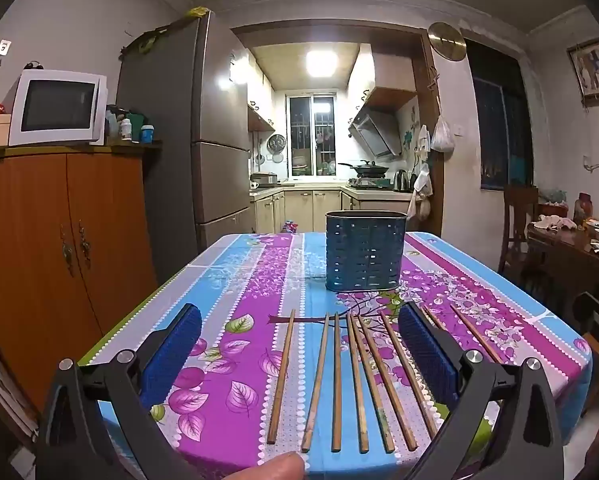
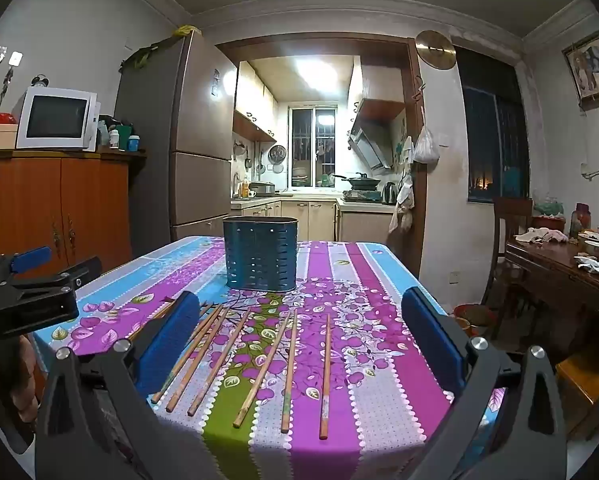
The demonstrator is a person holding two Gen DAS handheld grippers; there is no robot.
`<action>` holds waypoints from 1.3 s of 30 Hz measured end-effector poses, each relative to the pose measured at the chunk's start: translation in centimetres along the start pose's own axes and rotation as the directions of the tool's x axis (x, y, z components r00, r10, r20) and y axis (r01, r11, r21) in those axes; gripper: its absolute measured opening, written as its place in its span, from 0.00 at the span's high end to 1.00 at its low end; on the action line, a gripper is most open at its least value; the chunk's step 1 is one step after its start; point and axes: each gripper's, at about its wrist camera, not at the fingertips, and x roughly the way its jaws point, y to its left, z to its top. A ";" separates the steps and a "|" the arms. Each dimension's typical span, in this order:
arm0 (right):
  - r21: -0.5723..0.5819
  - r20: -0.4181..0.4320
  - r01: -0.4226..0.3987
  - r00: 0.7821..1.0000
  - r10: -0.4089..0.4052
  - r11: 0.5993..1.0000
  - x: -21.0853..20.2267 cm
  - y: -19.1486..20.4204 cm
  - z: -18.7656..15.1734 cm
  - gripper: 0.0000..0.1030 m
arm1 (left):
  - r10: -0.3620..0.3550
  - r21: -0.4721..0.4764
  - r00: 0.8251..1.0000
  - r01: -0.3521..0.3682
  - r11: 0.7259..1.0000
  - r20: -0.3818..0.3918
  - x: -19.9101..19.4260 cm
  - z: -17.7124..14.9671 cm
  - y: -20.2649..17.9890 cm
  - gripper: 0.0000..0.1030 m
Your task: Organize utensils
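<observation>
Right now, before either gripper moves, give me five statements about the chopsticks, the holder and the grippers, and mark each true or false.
1. The blue perforated utensil holder stands upright on the floral tablecloth. True.
2. The wooden chopsticks already stand inside the holder. False: they lie flat on the tablecloth, nearer the cameras than the holder.
3. The left gripper has its jaws open, with nothing pressed between them. True.
4. The right gripper is clamped on a chopstick. False: its jaws are open, and the chopsticks lie on the cloth below.
5. A white microwave sits on the wooden cabinet. True.
</observation>
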 end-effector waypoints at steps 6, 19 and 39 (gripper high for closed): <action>0.004 -0.005 -0.001 1.000 0.001 1.000 0.1 0.0 0.0 0.05 | -0.005 0.003 1.000 0.005 1.000 0.000 0.1 -0.2 -0.1 0.05; 0.007 -0.008 -0.005 1.000 0.005 1.000 0.1 0.0 -0.1 0.05 | -0.008 -0.002 0.999 0.008 1.000 -0.033 1.1 -0.6 0.1 0.05; 0.001 -0.005 -0.004 1.000 0.004 1.000 0.2 0.3 -0.3 0.05 | -0.001 0.025 1.000 0.002 1.000 -0.024 0.7 0.0 0.1 0.04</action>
